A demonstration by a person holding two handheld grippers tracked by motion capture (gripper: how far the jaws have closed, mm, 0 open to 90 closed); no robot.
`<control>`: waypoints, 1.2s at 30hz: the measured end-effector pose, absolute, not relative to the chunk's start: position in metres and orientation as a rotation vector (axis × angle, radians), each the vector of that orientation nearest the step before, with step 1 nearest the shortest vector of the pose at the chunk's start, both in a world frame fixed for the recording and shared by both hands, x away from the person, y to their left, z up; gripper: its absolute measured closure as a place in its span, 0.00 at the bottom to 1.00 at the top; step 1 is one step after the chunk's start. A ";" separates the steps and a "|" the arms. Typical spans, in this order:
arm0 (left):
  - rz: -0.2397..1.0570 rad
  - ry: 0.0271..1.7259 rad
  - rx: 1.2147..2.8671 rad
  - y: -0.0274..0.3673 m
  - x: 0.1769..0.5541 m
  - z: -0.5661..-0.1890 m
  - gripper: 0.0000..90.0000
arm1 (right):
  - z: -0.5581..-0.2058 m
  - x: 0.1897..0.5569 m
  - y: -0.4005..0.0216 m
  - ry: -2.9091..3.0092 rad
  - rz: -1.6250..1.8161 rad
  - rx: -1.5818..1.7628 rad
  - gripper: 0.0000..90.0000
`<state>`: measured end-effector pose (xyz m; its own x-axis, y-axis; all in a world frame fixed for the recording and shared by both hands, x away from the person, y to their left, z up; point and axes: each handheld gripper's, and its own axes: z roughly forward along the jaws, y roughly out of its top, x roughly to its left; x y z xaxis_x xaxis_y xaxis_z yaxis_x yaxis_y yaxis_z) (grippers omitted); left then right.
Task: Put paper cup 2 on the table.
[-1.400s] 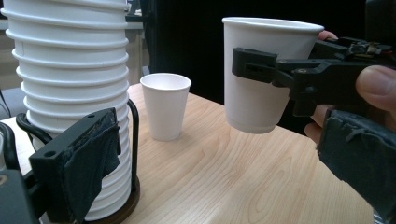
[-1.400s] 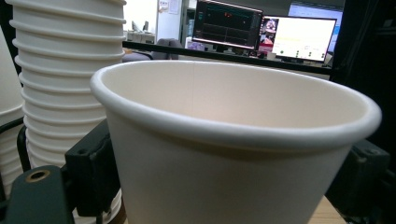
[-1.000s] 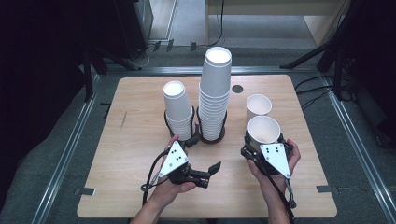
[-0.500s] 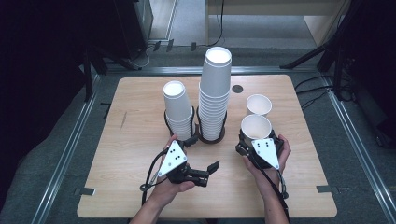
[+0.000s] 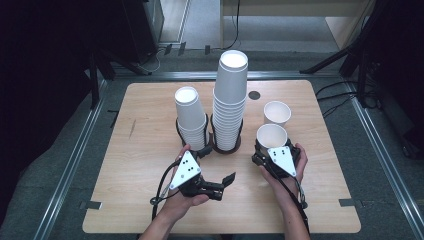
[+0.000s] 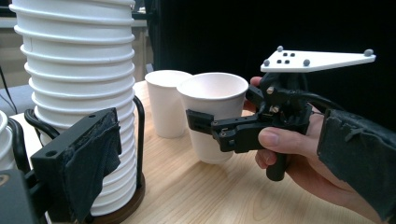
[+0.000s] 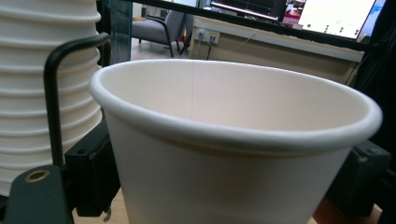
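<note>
On the pale wood table (image 5: 150, 150), right tongs (image 5: 266, 146) clasp a smooth tapered paper cup (image 5: 271, 135).

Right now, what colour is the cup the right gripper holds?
Plain white, inside and out; the cup shows best in the left gripper view.

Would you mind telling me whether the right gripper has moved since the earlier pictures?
Yes. The right gripper, shut on a cup, has shifted left and up in the high view, closer to the standing cup.
</note>
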<state>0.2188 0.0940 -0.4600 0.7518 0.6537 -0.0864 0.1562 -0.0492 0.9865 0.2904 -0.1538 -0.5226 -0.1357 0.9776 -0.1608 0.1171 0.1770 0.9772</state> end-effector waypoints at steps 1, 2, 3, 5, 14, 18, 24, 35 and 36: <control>0.457 0.667 1.599 0.094 0.219 -0.460 0.00 | -0.524 0.291 -0.154 1.475 1.102 1.113 0.15; 0.458 0.667 1.599 0.094 0.219 -0.460 0.00 | -0.525 0.292 -0.154 1.476 1.096 1.113 0.15; 0.458 0.667 1.599 0.094 0.219 -0.460 0.00 | -0.527 0.293 -0.154 1.477 1.092 1.110 0.15; 0.456 0.668 1.600 0.094 0.219 -0.460 0.00 | -0.529 0.294 -0.154 1.484 1.086 1.107 0.15; 0.456 0.668 1.601 0.094 0.219 -0.461 0.00 | -0.535 0.298 -0.155 1.507 1.084 1.125 0.15; 0.455 0.669 1.601 0.094 0.218 -0.461 0.00 | -0.537 0.300 -0.155 1.515 1.078 1.132 0.15; 0.455 0.668 1.601 0.094 0.218 -0.461 0.00 | -0.540 0.301 -0.155 1.527 1.071 1.142 0.15; 0.456 0.665 1.606 0.093 0.218 -0.461 0.00 | -0.538 0.300 -0.158 1.553 1.091 1.167 0.14; 0.456 0.665 1.607 0.093 0.218 -0.462 0.00 | -0.539 0.300 -0.158 1.554 1.090 1.165 0.14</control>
<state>0.2181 0.0927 -0.4616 0.7535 0.6522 -0.0829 0.1579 -0.0571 0.9858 0.2998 -0.1576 -0.5386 -0.1699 0.9754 -0.1404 0.2000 0.1737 0.9643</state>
